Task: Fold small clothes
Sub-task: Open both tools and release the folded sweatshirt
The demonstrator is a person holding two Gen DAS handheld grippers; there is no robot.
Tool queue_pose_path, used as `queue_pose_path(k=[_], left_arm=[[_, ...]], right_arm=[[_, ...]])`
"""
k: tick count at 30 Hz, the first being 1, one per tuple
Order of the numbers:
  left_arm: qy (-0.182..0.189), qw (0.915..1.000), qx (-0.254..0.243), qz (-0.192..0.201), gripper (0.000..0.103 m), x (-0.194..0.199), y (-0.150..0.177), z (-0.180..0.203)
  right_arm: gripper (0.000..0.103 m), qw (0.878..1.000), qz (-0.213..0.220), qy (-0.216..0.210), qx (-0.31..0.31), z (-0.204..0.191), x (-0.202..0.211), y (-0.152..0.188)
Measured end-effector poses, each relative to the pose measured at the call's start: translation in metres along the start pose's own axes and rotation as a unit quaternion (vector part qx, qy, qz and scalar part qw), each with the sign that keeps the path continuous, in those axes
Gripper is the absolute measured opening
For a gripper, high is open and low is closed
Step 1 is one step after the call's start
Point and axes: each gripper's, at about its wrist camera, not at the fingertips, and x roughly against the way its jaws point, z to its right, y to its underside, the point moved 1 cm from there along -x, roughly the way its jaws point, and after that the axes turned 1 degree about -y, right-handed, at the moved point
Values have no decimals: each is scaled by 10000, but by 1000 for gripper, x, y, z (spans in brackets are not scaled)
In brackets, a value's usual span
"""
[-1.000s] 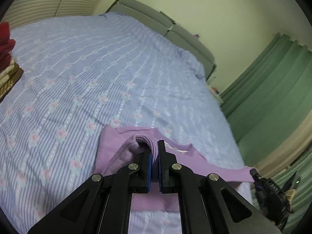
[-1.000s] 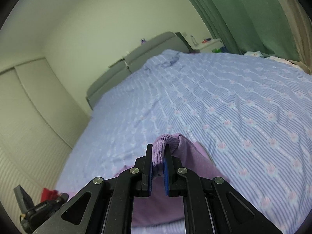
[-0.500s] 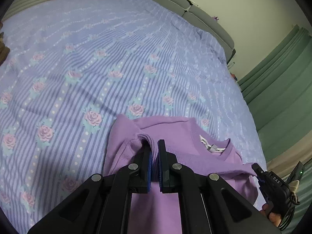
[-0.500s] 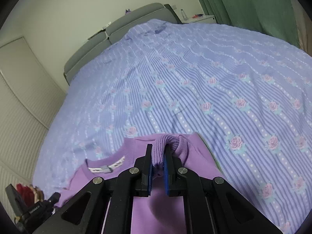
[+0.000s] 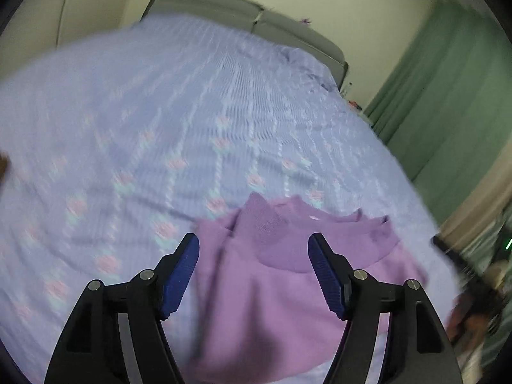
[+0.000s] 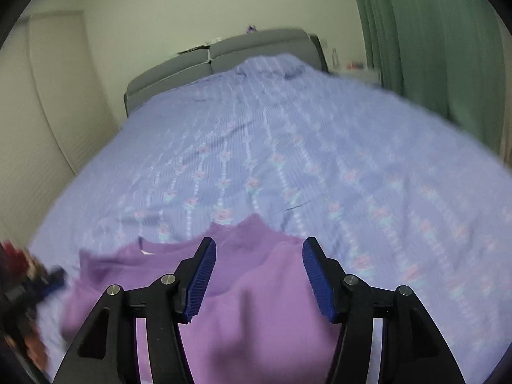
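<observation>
A small purple sweater [image 5: 272,294] lies on the bed near its front edge, its lower part folded up over the body, with the ribbed hem band [image 5: 288,233] lying near the neckline. My left gripper [image 5: 254,272] is open and empty just above the sweater's left side. My right gripper [image 6: 259,275] is open and empty above the sweater [image 6: 249,313] on its right side. Both views are blurred by motion.
The bed has a blue striped sheet with pink roses [image 6: 288,147] and a grey headboard [image 6: 224,54] at the far end. Green curtains [image 5: 448,96] hang on the right. A red and brown pile [image 6: 19,265] sits at the left edge. The other gripper [image 5: 464,265] shows at right.
Both grippers have opened and let go of the sweater's hem, which now lies folded over the body. Both have pulled back a little from the cloth.
</observation>
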Motion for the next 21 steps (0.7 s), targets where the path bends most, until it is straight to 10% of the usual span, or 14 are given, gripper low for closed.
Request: queue_pose_path(k=[6, 17, 21], left_arm=[[-200, 9956, -841, -363, 69, -17, 7, 7], [-348, 9939, -573, -870, 42, -50, 17, 4], [-363, 9944, -497, -853, 13, -44, 21, 2]], right_arm=[[57, 9970, -429, 340, 554, 7, -18, 8], [57, 9946, -1032, 53, 48, 35, -52, 33], [22, 9945, -1048, 57, 4, 38, -50, 38]])
